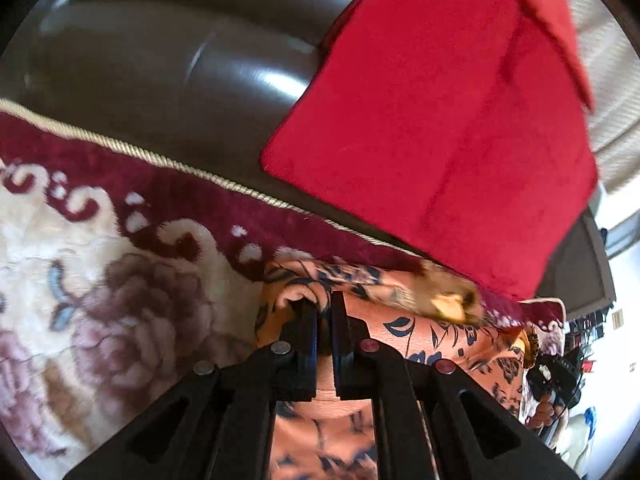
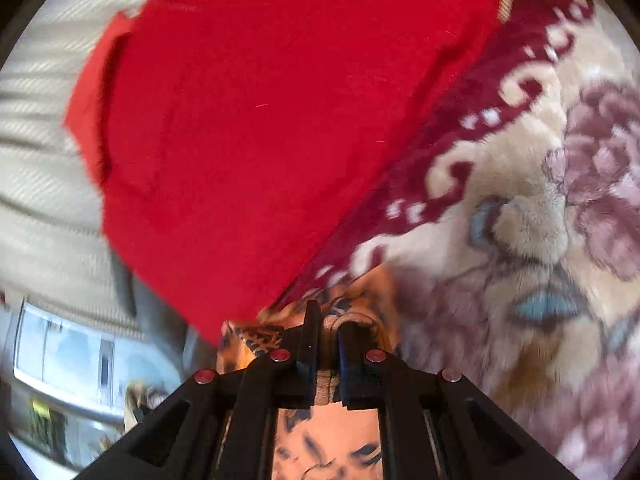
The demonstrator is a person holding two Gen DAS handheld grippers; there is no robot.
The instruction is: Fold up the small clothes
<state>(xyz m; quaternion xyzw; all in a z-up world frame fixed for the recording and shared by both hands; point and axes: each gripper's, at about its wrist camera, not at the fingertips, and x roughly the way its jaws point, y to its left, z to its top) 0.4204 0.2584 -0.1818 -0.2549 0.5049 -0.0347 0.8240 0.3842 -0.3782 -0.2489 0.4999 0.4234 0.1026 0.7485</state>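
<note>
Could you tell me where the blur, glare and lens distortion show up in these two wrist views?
Left wrist view: the dark sofa back carries bright glare streaks, the braided blanket edge bows from the fisheye, and the orange patterned garment smears near the red cloth. Right wrist view: motion blur softens the floral blanket and the pale ribbed fabric; the tool stays sharp.

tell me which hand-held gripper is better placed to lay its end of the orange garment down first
Neither clearly. The left hand-held gripper and the right hand-held gripper are both shut on the orange patterned garment, each over the floral blanket beside the red folded cloth. Probably lower both together.
</note>
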